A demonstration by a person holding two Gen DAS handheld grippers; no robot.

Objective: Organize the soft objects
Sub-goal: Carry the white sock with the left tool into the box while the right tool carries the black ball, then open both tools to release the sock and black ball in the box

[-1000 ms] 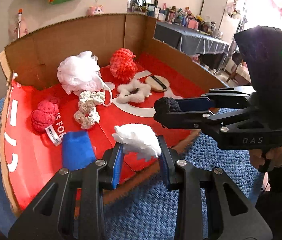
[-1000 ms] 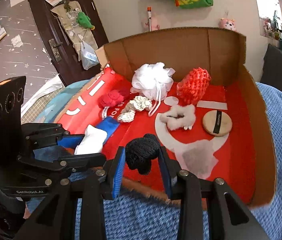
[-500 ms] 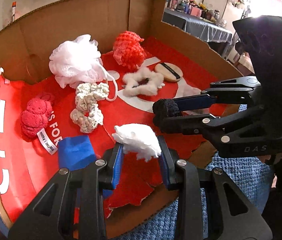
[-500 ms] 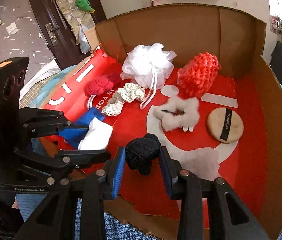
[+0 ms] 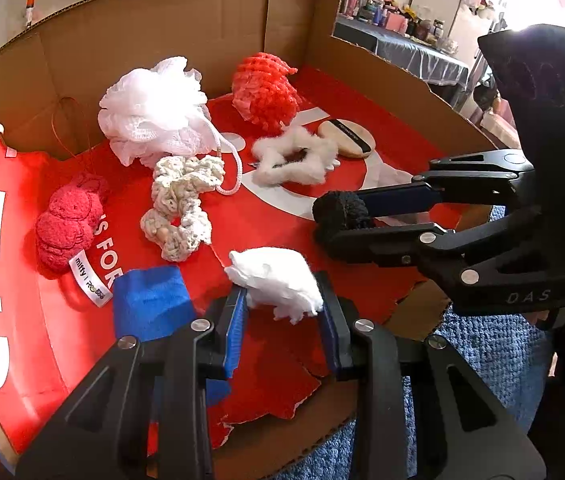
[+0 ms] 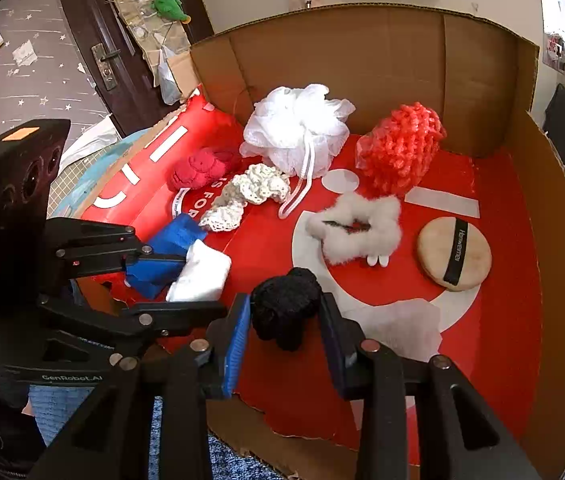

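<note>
My left gripper (image 5: 282, 300) is shut on a white cotton wad (image 5: 272, 278) and holds it over the front of the red-lined cardboard box (image 5: 154, 36). My right gripper (image 6: 285, 312) is shut on a black knitted ball (image 6: 284, 306), also over the box front; it shows in the left wrist view (image 5: 342, 212). The left gripper shows in the right wrist view (image 6: 186, 276) to the left of the right one. A blue cloth (image 5: 148, 304) lies beside the left fingers.
Inside the box lie a white mesh pouf (image 5: 150, 112), an orange knitted item (image 5: 264, 90), a white fluffy ring (image 5: 294, 156), a cream crochet piece (image 5: 180, 204), a red knitted toy (image 5: 68, 224), a beige powder puff (image 6: 454, 254). Blue knitted fabric (image 5: 478, 336) lies under the box.
Both grippers have moved forward over the box's front edge and deeper above the red lining, each still holding its soft object.
</note>
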